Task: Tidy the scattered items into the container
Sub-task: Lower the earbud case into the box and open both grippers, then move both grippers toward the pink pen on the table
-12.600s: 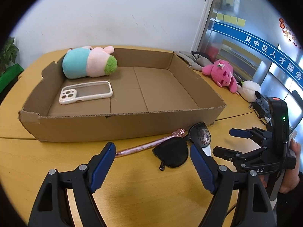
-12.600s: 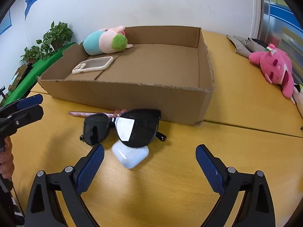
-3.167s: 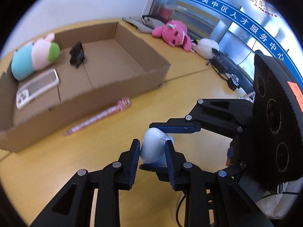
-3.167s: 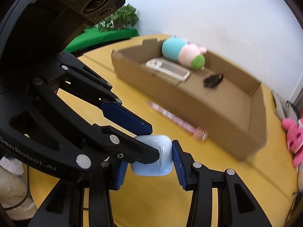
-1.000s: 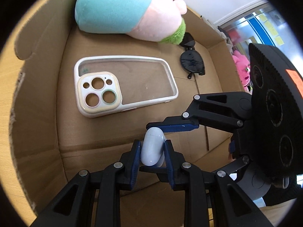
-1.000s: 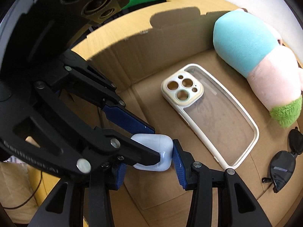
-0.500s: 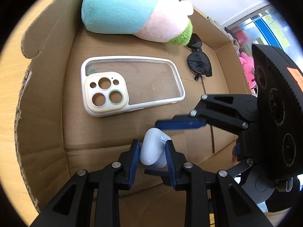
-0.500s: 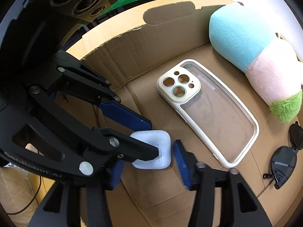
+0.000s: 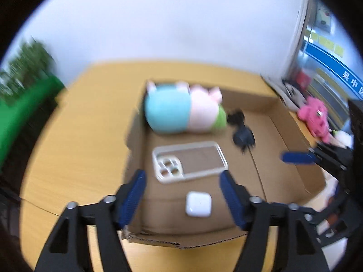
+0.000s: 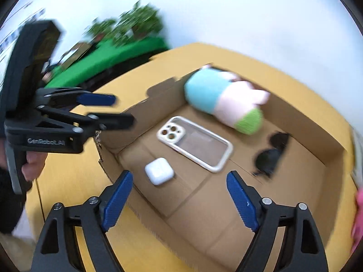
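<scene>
The white earbud case (image 9: 198,204) lies flat on the floor of the cardboard box (image 9: 292,181), near its front left corner; it also shows in the right wrist view (image 10: 159,170). My left gripper (image 9: 183,198) is open and empty, above the box's front wall. My right gripper (image 10: 179,201) is open and empty, above the box's near edge. In the box also lie a clear phone case (image 9: 189,161), black sunglasses (image 9: 242,133) and a blue-pink plush (image 9: 183,111). The pink pen is out of view.
The box (image 10: 295,215) sits on a yellow wooden table (image 9: 74,149). A pink plush toy (image 9: 315,115) and a grey cloth lie beyond the box's right side. Green plants (image 10: 127,27) stand past the table's left edge.
Both grippers opened and let go of the earbud case, which now lies in the box. Both have pulled up and back from the box floor.
</scene>
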`<move>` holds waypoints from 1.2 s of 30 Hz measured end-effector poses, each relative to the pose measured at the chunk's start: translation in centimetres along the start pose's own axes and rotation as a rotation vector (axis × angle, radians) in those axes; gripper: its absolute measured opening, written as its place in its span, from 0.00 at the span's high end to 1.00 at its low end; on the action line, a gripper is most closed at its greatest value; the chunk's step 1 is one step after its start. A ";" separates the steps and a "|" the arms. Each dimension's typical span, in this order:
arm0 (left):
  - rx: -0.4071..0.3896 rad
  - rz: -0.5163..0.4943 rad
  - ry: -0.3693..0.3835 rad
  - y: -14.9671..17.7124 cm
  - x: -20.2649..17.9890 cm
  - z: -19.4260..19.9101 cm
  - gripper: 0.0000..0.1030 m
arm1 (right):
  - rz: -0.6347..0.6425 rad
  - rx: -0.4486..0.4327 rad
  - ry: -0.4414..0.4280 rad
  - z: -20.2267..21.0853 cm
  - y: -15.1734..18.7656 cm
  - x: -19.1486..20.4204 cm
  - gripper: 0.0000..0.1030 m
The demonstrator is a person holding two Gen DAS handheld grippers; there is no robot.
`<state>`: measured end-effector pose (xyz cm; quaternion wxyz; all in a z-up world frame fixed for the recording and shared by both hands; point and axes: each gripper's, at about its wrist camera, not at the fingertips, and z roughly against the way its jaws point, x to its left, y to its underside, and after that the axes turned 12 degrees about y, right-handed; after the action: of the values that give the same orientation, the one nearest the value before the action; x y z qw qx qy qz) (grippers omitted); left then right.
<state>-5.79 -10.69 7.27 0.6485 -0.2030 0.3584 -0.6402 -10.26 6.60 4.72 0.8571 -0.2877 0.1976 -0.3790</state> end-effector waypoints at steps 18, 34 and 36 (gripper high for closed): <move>-0.115 -0.078 0.008 4.3 -10.1 3.5 0.24 | -0.138 -0.095 0.164 7.7 7.3 -2.2 0.11; 0.056 -0.096 0.165 11.5 -9.8 -0.9 0.24 | 0.101 -0.014 0.013 2.3 17.5 -1.9 0.11; 0.084 -0.090 0.173 12.3 -9.8 -1.6 0.24 | 0.112 -0.017 -0.001 1.3 17.3 -2.2 0.14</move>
<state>2.23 0.39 -0.61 0.5936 -0.1352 0.3764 -0.6983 -1.70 18.21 -5.11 0.8746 -0.2837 0.2161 -0.3284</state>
